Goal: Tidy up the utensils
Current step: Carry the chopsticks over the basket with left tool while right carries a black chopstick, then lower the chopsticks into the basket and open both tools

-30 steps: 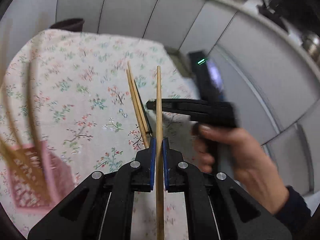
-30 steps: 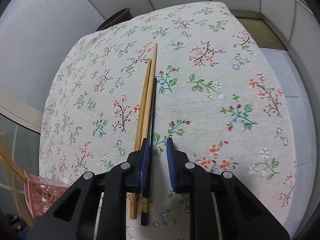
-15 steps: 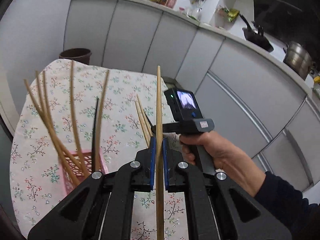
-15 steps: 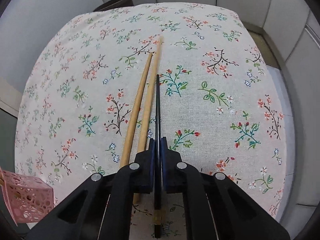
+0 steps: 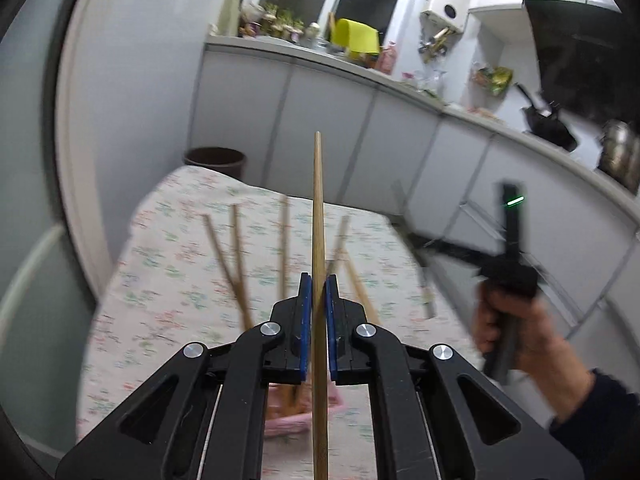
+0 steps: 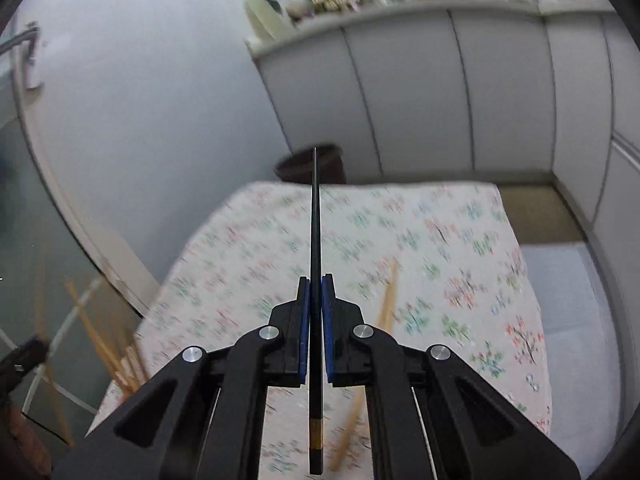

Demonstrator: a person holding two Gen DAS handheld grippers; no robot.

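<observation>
My left gripper point(image 5: 316, 286) is shut on a wooden chopstick point(image 5: 318, 216) that points up and away. Below and behind its fingers stands a pink perforated basket point(image 5: 298, 420) with several wooden chopsticks point(image 5: 236, 264) leaning out of it. My right gripper point(image 6: 316, 288) is shut on a black chopstick point(image 6: 315, 216) held above the floral tablecloth point(image 6: 460, 280). Wooden chopsticks point(image 6: 386, 304) lie on the cloth under the right gripper. The right gripper, held in a hand, also shows blurred in the left wrist view point(image 5: 424, 256). The basket's chopsticks show at the left of the right wrist view point(image 6: 100, 340).
A brown bin point(image 5: 214, 160) stands beyond the table's far edge. Grey cabinets point(image 5: 360, 128) with a cluttered counter run behind. A pan point(image 5: 548, 124) and a steel pot point(image 5: 618, 152) sit at the far right.
Both grippers have risen and tilted up, so the room now shows. The right gripper has lifted the black chopstick off the cloth. The left gripper now sits over the pink basket.
</observation>
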